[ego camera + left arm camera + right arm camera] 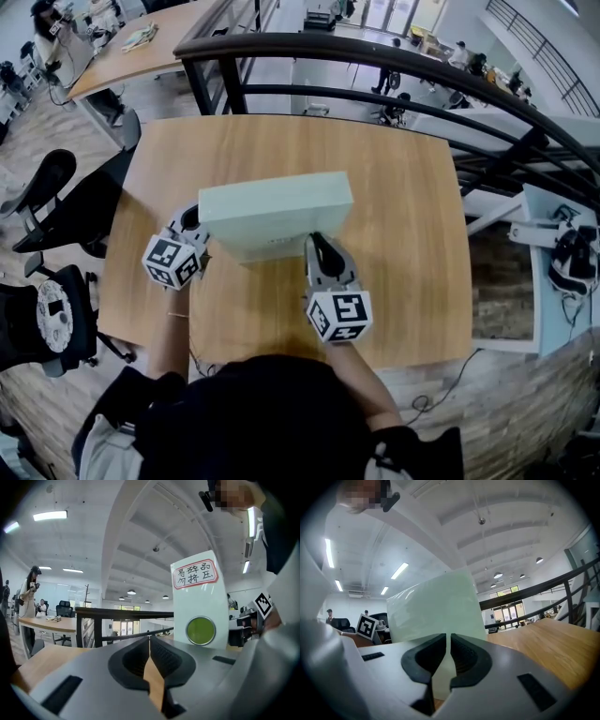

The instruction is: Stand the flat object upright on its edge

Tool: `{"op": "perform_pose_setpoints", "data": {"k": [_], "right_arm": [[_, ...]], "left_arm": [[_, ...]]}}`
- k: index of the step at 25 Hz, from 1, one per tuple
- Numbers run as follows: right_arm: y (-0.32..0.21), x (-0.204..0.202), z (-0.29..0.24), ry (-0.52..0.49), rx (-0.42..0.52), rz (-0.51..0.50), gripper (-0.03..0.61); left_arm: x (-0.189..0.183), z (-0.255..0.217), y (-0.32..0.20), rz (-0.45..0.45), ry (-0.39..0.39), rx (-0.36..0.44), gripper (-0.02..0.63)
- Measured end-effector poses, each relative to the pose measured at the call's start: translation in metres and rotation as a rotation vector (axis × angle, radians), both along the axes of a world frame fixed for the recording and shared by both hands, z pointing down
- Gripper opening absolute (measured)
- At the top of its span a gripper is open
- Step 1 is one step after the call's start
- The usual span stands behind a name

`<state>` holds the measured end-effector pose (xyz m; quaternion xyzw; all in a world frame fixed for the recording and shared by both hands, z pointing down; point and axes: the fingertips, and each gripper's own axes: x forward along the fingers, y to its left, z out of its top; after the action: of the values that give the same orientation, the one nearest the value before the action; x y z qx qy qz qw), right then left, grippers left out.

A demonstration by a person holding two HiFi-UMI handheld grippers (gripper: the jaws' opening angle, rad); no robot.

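A pale green flat box (272,211) stands on its long edge in the middle of the wooden table (403,187). My left gripper (192,217) sits at the box's left end, jaws shut with nothing between them. In the left gripper view the box (201,602) rises just right of the shut jaws (150,641), showing a red-bordered label and a green round sticker. My right gripper (317,239) points at the box's near face close to its right end, shut and empty. In the right gripper view the box (436,606) fills the space straight ahead of the closed jaws (448,641); whether they touch it I cannot tell.
A black curved railing (375,52) runs behind the table's far edge. Office chairs (56,187) stand left of the table, and another wooden desk (141,47) lies beyond. A person (33,581) stands far off in the left gripper view.
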<state>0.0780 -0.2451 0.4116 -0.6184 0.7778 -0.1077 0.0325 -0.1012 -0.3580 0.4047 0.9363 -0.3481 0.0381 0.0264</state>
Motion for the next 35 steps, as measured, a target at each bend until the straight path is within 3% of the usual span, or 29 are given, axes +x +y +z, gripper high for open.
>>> {"op": "perform_pose_setpoints", "data": {"k": [15,28,35], "right_arm": [[-0.021,0.013,-0.003,-0.025,-0.009,0.041,0.038],[-0.025,0.014,-0.003,0.012,-0.023,0.023,0.035],[-0.021,0.020,-0.004,0.024,-0.024,0.028,0.035]], "left_arm": [[0.004,0.004,0.047,-0.015,0.021,-0.025,0.023],[0.072,0.007,0.105,0.159,0.013,-0.032,0.023],[0.094,0.007,0.121,0.195,0.008,-0.034,0.023]]}}
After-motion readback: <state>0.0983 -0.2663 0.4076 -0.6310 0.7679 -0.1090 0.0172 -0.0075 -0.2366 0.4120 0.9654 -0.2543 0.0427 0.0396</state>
